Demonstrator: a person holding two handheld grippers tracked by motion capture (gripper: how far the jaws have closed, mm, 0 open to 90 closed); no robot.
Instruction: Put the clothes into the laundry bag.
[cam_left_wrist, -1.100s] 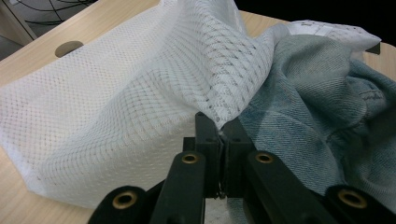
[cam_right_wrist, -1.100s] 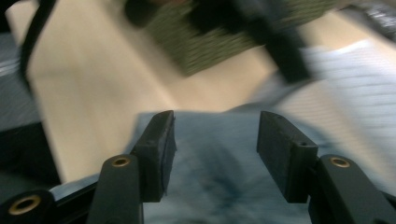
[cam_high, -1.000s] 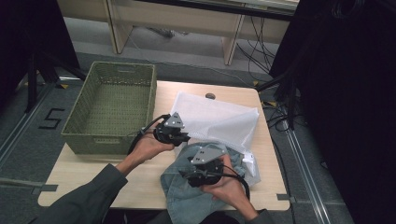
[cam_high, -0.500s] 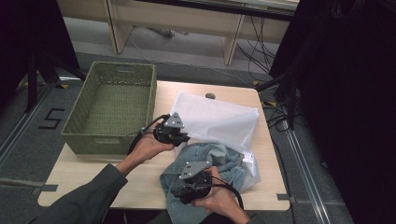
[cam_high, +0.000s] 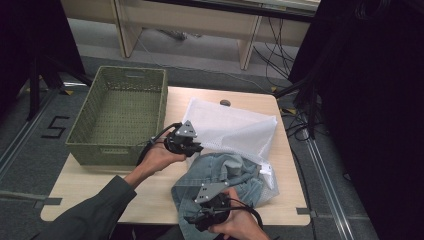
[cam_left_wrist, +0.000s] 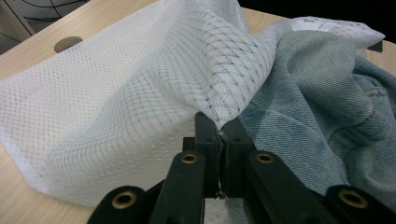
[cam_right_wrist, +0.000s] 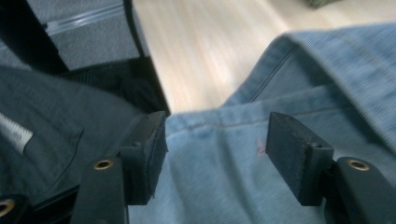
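Observation:
A white mesh laundry bag (cam_high: 235, 130) lies on the wooden table (cam_high: 100, 185), with a pair of blue jeans (cam_high: 225, 172) partly inside its mouth. My left gripper (cam_high: 199, 148) is shut on the bag's edge and lifts it; in the left gripper view the mesh bag (cam_left_wrist: 116, 102) bunches between the closed jaws above the jeans (cam_left_wrist: 317, 107). My right gripper (cam_high: 194, 221) hovers over the jeans' near end at the table's front edge. Its jaws have just been opening. In the right gripper view they stand apart (cam_right_wrist: 217, 135) over the denim hem (cam_right_wrist: 215, 158), with the pads off it.
A green woven basket (cam_high: 120, 110) stands at the table's left side, close to my left hand. A round cable hole (cam_high: 225, 103) sits at the table's back edge. Cables lie on the floor behind. Dark fabric (cam_right_wrist: 46, 121) hangs beyond the front edge.
My right gripper has moved from the middle of the jeans toward the table's front edge and lower. The left gripper has kept still on the bag.

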